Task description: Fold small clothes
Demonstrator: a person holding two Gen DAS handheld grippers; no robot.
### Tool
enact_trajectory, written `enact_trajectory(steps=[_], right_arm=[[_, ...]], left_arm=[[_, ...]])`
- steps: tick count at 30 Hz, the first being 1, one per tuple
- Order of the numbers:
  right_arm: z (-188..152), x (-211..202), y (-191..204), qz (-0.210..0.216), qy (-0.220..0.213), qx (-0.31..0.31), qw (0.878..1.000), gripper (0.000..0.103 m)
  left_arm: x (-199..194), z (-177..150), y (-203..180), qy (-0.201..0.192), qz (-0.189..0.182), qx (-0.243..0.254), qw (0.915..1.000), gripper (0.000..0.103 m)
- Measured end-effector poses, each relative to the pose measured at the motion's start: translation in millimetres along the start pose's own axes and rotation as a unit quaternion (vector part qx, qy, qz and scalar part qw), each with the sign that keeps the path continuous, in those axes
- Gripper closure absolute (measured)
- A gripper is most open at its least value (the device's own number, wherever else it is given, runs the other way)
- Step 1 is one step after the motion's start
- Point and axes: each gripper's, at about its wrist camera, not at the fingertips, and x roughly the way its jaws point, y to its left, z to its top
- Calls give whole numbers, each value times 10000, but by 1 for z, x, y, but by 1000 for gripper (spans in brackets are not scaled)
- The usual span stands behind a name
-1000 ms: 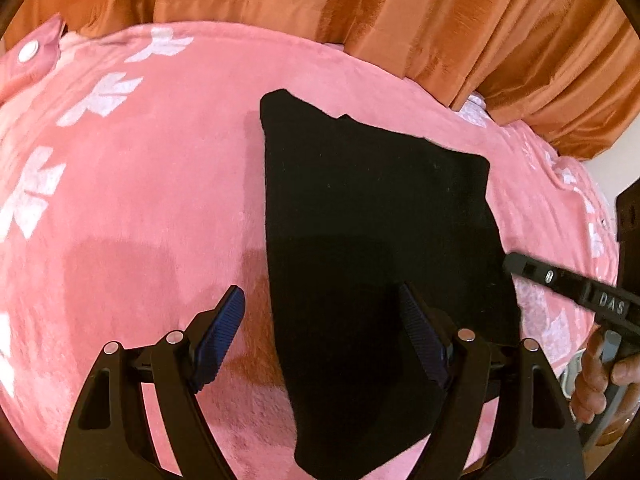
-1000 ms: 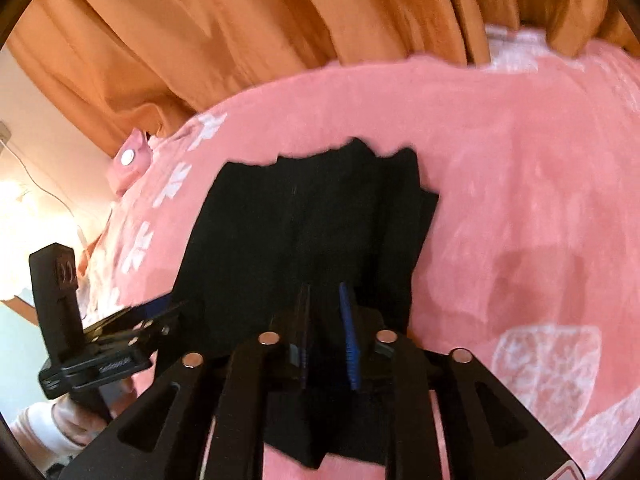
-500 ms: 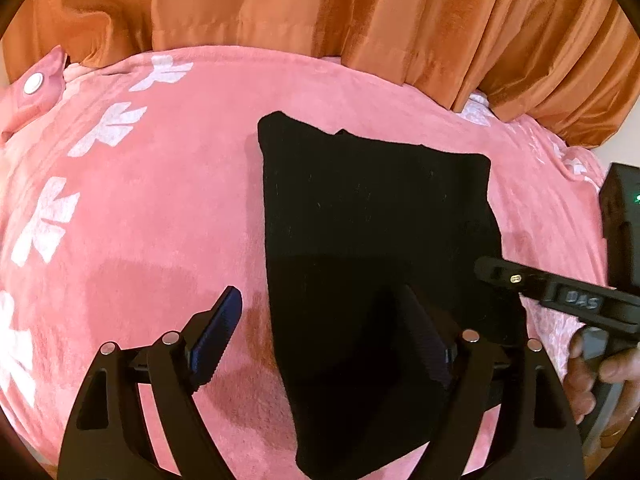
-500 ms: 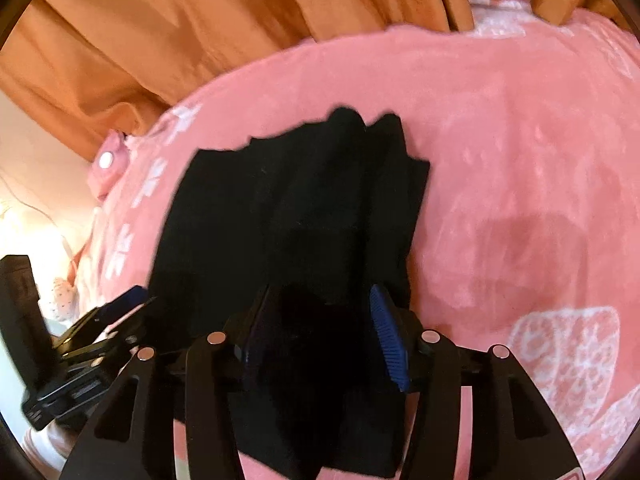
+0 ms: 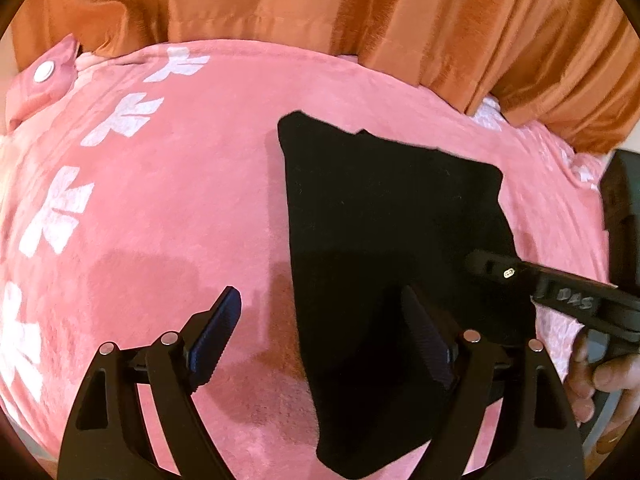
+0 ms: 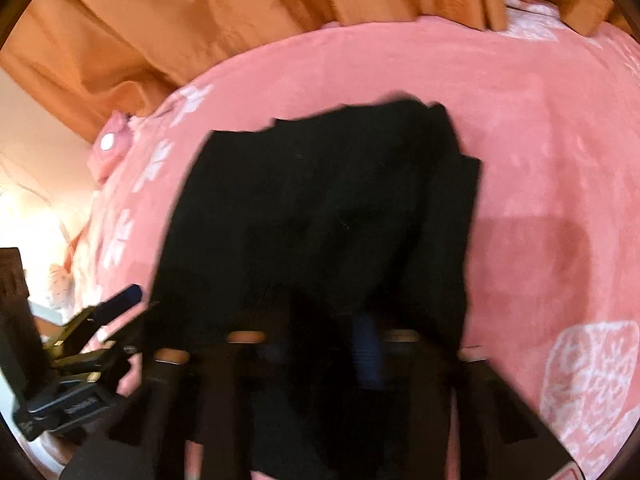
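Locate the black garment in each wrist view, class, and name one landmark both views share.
Left wrist view: black garment lies right of centre on the pink blanket.
Right wrist view: black garment fills the centre, motion-blurred.
Shared landmark: the white snap button on the blanket's pink tab.

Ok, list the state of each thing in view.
Black cloth: lying flat, folded, on the blanket.
Left gripper: open, one finger over the cloth.
Right gripper: blurred, cannot tell.
Blanket: spread out.
Curtain: hanging in folds.
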Motion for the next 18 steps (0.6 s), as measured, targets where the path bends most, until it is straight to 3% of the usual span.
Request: enact_trajectory(steps=[2, 4, 6, 7, 8, 10, 11, 13, 15, 18], right_arm=[[6, -17, 15, 266, -261, -135, 9992, 89], [15, -56, 36, 1266, -703, -194, 9893, 93], [17, -81, 45, 1901, -980, -374, 9761, 98], [16, -80, 43, 1782, -989, -451, 9780, 98], [16, -64, 32, 1017, -836, -503, 9900, 98], [10, -19, 7, -321, -210, -470, 9982, 98], [5, 3, -9, -618, 140, -272, 9976, 98], [3, 3, -26, -146, 114, 249, 9995, 98], [7, -25, -13, 228, -159, 90, 9996, 98], [2, -38, -11, 161, -283, -67, 9994, 98]], left_arm=[[-5, 4, 7, -39, -46, -159, 9999, 23], [-13, 8, 17, -135, -107, -369, 9992, 23], [-21, 11, 25, -258, -128, -465, 9985, 20], [-21, 12, 27, -272, -51, -431, 9987, 20], [-20, 12, 28, -265, 24, -400, 9988, 20], [-13, 10, 33, -136, 158, -397, 9990, 20], [-9, 10, 36, -24, 184, -434, 9989, 20], [-4, 7, 45, 185, 94, -641, 9977, 20], [-3, 6, 46, 256, -34, -748, 9969, 20], [-2, 3, 35, 216, -26, -476, 9986, 20]])
